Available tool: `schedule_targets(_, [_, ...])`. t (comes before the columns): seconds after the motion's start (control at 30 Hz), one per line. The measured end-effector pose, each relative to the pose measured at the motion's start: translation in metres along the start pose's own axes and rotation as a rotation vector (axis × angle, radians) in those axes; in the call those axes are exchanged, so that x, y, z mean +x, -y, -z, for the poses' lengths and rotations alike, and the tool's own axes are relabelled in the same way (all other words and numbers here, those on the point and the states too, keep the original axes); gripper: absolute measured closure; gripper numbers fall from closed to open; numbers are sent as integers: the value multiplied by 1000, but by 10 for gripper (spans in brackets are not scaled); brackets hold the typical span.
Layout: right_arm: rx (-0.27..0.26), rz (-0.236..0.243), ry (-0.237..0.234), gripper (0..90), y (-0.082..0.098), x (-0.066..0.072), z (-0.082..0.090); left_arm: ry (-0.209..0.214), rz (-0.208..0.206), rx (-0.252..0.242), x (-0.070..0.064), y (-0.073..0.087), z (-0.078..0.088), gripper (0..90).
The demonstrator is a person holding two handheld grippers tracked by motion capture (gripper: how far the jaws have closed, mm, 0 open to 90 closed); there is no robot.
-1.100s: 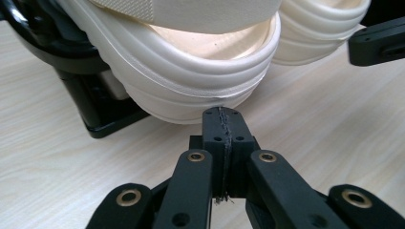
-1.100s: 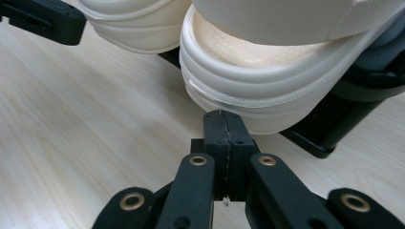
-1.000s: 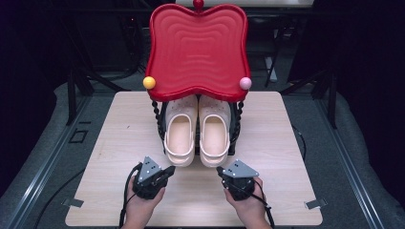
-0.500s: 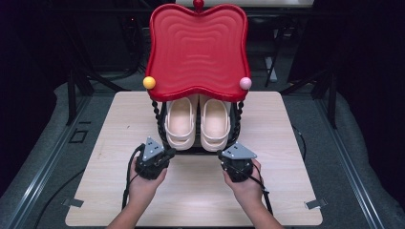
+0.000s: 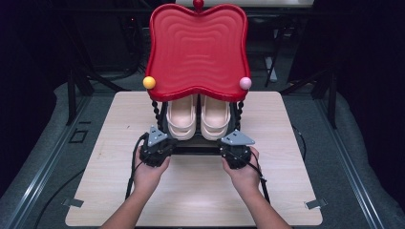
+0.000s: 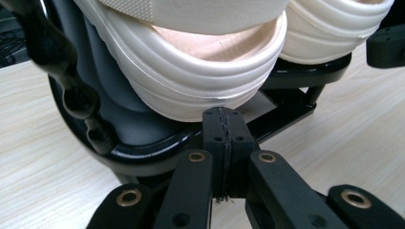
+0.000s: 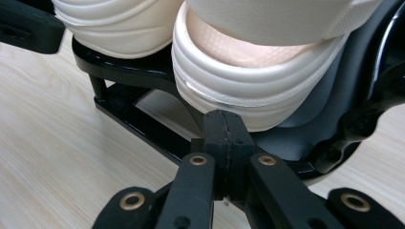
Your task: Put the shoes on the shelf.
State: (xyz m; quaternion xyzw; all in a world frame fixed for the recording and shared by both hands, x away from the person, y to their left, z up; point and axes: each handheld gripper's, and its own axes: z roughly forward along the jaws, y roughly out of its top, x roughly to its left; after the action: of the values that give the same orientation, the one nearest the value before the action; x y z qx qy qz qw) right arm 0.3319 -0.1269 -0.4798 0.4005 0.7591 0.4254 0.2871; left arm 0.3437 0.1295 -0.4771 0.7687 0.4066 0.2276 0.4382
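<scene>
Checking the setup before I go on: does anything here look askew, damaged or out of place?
Nothing stands out. The cream shoes sit side by side, evenly, on the black rack under the red tray. The left gripper and right gripper are shut, just short of the heels.

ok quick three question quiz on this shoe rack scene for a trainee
1. True or false: the left gripper has its jaws shut with nothing between them.
2. Multiple choice: the pair of cream rubber clogs sits A) on the pale wooden table, B) on the lower black shelf beneath the red wavy-edged tray top, C) on the tray top.
3. What colour is the ball at the tray top's corner on the left gripper's side?

Key: 1 true; 2 B; 3 yellow.
</scene>
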Motion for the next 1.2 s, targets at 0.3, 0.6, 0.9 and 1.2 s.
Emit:
schedule_targets(0.3, [13, -10, 11, 900, 1, -3, -9, -13, -18, 33, -3, -1, -12, 900])
schedule_targets(0.6, [43, -25, -5, 900, 2, -1, -16, -12, 6, 40, -2, 0, -19, 900])
schedule_targets(0.9, [33, -32, 1, 900, 2, 2, -22, -24, 4, 39, -2, 0, -22, 900])
schedule_targets(1.2, [13, 0, 10, 900, 12, 3, -5, -12, 0, 7, 2, 10, -4, 898])
